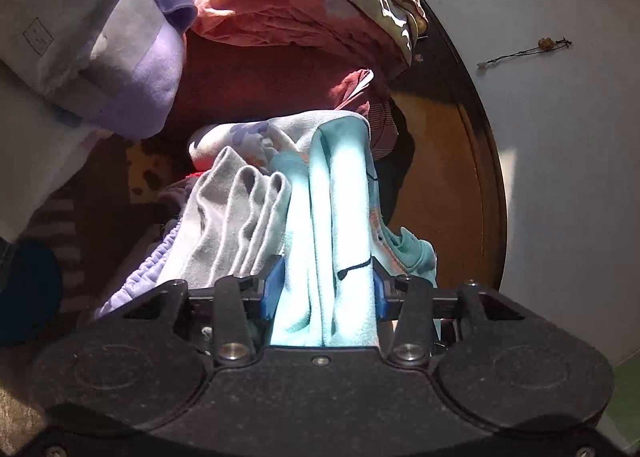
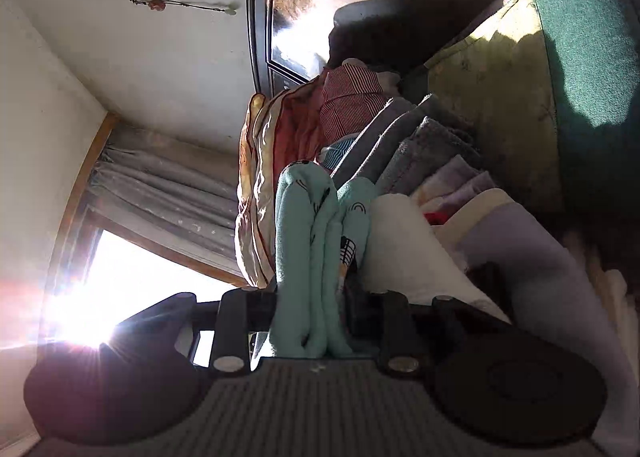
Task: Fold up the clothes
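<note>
A light teal garment (image 1: 340,225) with a small print is bunched in thick folds between the blue pads of my left gripper (image 1: 325,281), which is shut on it. A grey part (image 1: 236,225) and a purple waistband (image 1: 148,269) hang at its left. In the right wrist view, my right gripper (image 2: 316,297) is shut on another bunch of the same teal garment (image 2: 308,237), with the view rolled sideways. Both hold the cloth above a pile of clothes.
A pink and cream bedding heap (image 1: 304,5) and a purple-grey garment (image 1: 100,49) lie behind. A wooden headboard (image 1: 448,161) meets a white wall (image 1: 560,137). Folded grey, white and lilac clothes (image 2: 432,169) are stacked at right, with a bright window (image 2: 132,281) at left.
</note>
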Motion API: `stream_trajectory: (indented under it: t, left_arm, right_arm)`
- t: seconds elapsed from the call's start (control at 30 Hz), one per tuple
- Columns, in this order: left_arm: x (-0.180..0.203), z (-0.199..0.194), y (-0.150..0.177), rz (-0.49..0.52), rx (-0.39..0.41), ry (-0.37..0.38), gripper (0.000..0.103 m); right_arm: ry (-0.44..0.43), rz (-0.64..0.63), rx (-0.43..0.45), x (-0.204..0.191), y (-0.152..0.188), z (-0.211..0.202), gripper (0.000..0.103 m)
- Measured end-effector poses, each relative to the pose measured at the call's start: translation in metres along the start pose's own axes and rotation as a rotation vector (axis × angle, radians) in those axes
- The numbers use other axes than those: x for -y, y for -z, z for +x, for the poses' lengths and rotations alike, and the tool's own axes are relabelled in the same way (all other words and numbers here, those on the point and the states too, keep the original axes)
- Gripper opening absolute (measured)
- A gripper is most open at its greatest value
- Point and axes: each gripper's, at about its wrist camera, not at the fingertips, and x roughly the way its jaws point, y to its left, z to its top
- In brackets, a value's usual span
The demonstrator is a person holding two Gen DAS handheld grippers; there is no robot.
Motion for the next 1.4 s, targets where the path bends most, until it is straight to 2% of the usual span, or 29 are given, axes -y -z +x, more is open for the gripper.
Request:
stream_trajectory:
  t: [0.1,0.13,0.17,0.2,0.3,0.4,0.43,0.53,0.63,0.67,0.87,1.03,1.23,1.4]
  left_arm:
    - [0.005,-0.024,-0.001,0.026,0.033,-0.009,0.064]
    - [0.007,-0.033,-0.001,0.04,0.047,-0.015,0.076]
    - [0.009,-0.042,-0.001,0.053,0.061,-0.02,0.079]
    - [0.011,-0.052,0.0,0.075,0.071,-0.025,0.079]
    - [0.012,-0.088,0.01,0.171,0.084,-0.07,0.08]
    - [0.003,-0.132,0.024,0.239,0.1,-0.135,0.086]
    - [-0.001,-0.147,0.029,0.259,0.107,-0.156,0.09]
    - [-0.016,-0.196,0.043,0.306,0.127,-0.233,0.1]
    - [-0.025,-0.25,0.057,0.366,0.156,-0.359,0.102]
    - [-0.025,-0.269,0.062,0.389,0.159,-0.404,0.102]
    - [-0.014,-0.372,0.099,0.537,0.214,-0.681,0.102]
    - [-0.002,-0.44,0.124,0.559,0.284,-0.847,0.102]
    - [-0.014,-0.497,0.151,0.569,0.326,-0.987,0.102]
    - [-0.039,-0.535,0.17,0.464,0.372,-1.078,0.102]
  right_arm:
    - [0.069,-0.006,0.01,0.012,0.002,0.003,0.034]
    - [0.092,-0.008,0.013,0.016,0.002,0.003,0.038]
    - [0.113,-0.016,0.019,0.018,0.003,0.003,0.049]
    - [0.121,-0.059,0.044,0.009,0.005,-0.008,0.054]
    - [0.114,-0.158,0.065,-0.009,0.014,-0.036,0.056]
    - [0.136,-0.239,0.04,-0.026,0.032,-0.051,0.072]
    - [0.143,-0.266,0.029,-0.031,0.039,-0.055,0.078]
    - [0.159,-0.356,-0.061,-0.056,0.079,-0.062,0.086]
    - [0.166,-0.422,-0.165,-0.085,0.126,-0.06,0.1]
    - [0.165,-0.436,-0.201,-0.094,0.142,-0.059,0.102]
    - [0.183,-0.524,-0.397,-0.149,0.238,-0.054,0.102]
    - [0.202,-0.65,-0.547,-0.191,0.319,-0.049,0.103]
    - [0.163,-0.769,-0.658,-0.234,0.401,-0.051,0.103]
    - [0.155,-0.862,-0.716,-0.255,0.46,-0.065,0.103]
